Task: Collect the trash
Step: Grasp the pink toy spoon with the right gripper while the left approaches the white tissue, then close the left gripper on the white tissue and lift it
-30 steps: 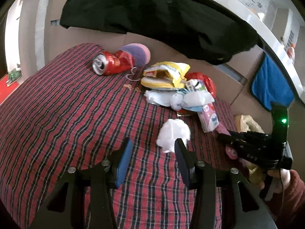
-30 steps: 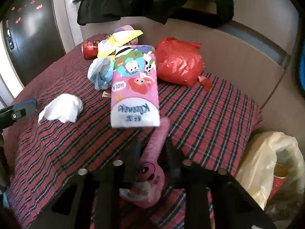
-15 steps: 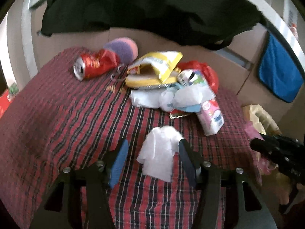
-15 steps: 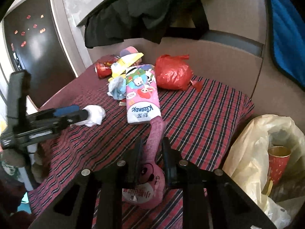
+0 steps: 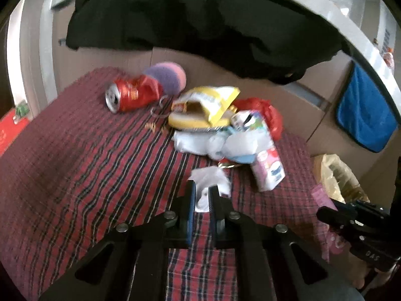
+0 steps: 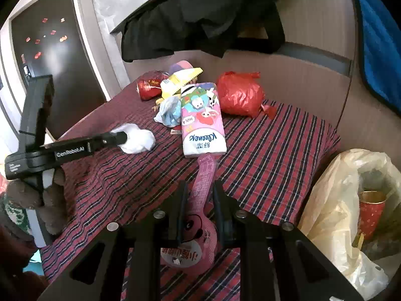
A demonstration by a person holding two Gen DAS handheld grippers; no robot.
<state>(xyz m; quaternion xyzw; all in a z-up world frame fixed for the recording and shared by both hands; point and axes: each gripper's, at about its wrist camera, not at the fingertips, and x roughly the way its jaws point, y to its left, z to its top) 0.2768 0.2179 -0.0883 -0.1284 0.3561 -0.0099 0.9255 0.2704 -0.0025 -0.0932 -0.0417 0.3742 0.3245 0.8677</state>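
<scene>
Right tongs (image 6: 199, 195) grip pink wrapper (image 6: 200, 215), long axis pointing forward.

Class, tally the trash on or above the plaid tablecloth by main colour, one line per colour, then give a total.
Red: 2 (crushed can, red plastic bag)
Yellow: 1 (snack bag)
White: 2 (tissue wad, crumpled wrap)
Pink: 2 (tissue pack, pink wrapper)
Total: 7

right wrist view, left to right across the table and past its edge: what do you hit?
left gripper shut on white tissue → crushed red can → Kleenex pack → red plastic bag → yellowish trash bag past the table edge, red paper cup inside it.
</scene>
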